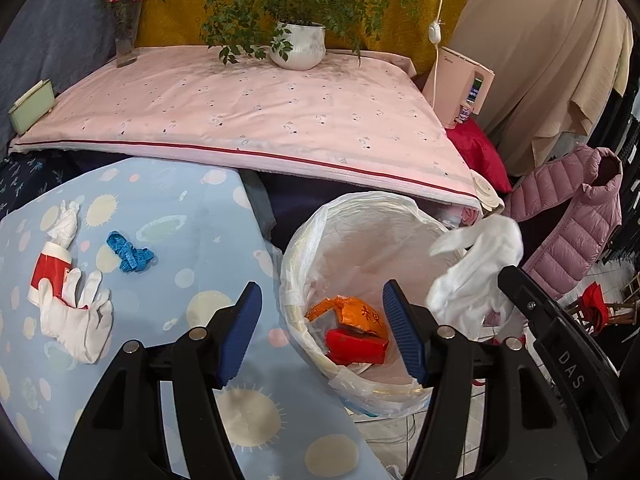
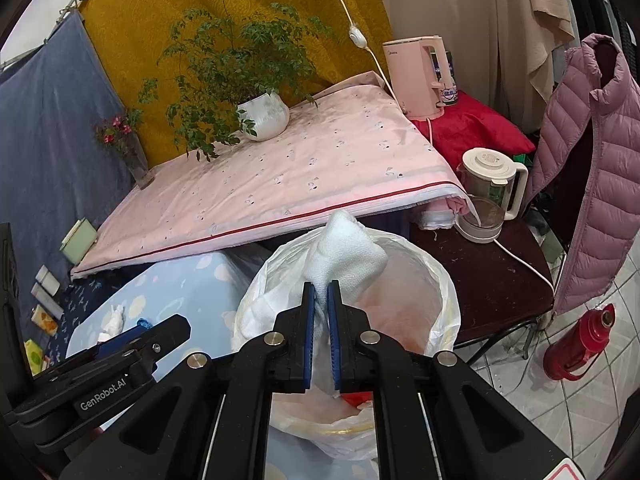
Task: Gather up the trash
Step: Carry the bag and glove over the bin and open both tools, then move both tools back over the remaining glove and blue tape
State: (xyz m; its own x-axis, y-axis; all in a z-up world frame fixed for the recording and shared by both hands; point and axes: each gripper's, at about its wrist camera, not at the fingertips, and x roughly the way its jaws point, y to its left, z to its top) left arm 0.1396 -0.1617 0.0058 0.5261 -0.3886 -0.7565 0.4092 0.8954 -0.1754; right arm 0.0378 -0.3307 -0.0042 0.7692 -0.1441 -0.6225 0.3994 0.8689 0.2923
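Observation:
A bin lined with a white plastic bag (image 1: 304, 248) stands beside the blue patterned table (image 1: 192, 240). An orange wrapper (image 1: 352, 312) and a red packet (image 1: 356, 346) lie inside it. My left gripper (image 1: 322, 328) hangs open over the bin's near rim with nothing between its blue pads. My right gripper (image 2: 321, 294) is shut on a white cloth glove (image 2: 348, 256) above the bin (image 2: 440, 280); that glove (image 1: 476, 264) also shows at the right of the left wrist view. On the table lie a crumpled tissue (image 1: 66, 220), a red and white paper cup (image 1: 50, 270) under another white glove (image 1: 76, 320), and a blue measuring tape (image 1: 130, 254).
A pink-covered table (image 1: 260, 112) behind carries a potted plant (image 1: 298, 44) and a flower vase (image 1: 126, 40). A pink kettle (image 2: 418, 76), a glass jug (image 2: 490, 188) on a dark chair (image 2: 488, 280), a hanging pink jacket (image 2: 592, 168) and a red thermos (image 2: 580, 344) stand to the right.

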